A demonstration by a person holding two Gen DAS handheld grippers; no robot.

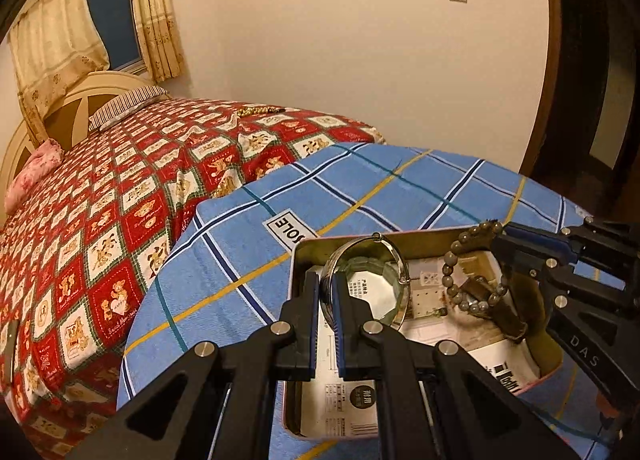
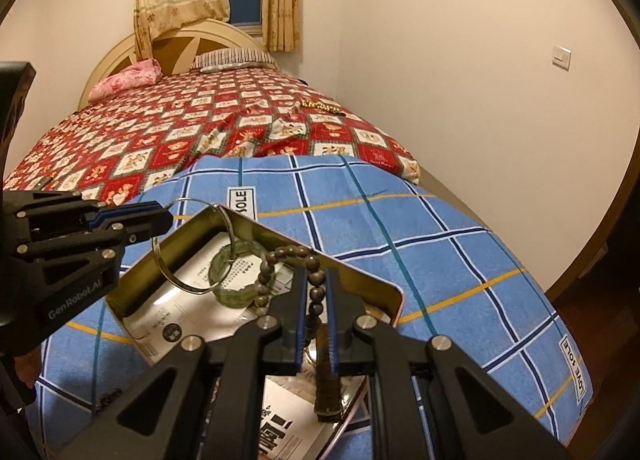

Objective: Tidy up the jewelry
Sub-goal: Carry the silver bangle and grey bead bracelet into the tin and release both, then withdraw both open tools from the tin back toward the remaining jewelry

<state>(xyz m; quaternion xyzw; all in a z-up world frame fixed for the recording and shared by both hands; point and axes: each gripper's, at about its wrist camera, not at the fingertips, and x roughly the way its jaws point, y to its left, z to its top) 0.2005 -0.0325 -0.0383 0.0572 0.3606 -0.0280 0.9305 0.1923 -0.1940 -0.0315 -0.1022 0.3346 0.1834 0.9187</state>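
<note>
An open metal tin [image 1: 320,248] [image 2: 188,234] lined with printed paper lies on a blue plaid cloth [image 1: 360,184] [image 2: 400,220]. My left gripper [image 1: 327,280] [image 2: 170,216] is shut on a silver bangle [image 1: 394,260] [image 2: 180,284] and holds it upright over the tin. My right gripper [image 2: 316,280] [image 1: 500,236] is shut on a brown bead bracelet [image 2: 272,260] [image 1: 450,272] that hangs over the tin. A green jade bangle [image 2: 236,292] [image 1: 372,264] lies flat in the tin.
A gold bead chain [image 1: 260,110] [image 2: 322,105] lies far back on the red patterned bedspread [image 1: 100,200] [image 2: 160,140]. Pillows and a headboard [image 2: 180,40] stand at the far end. A wall runs along the right.
</note>
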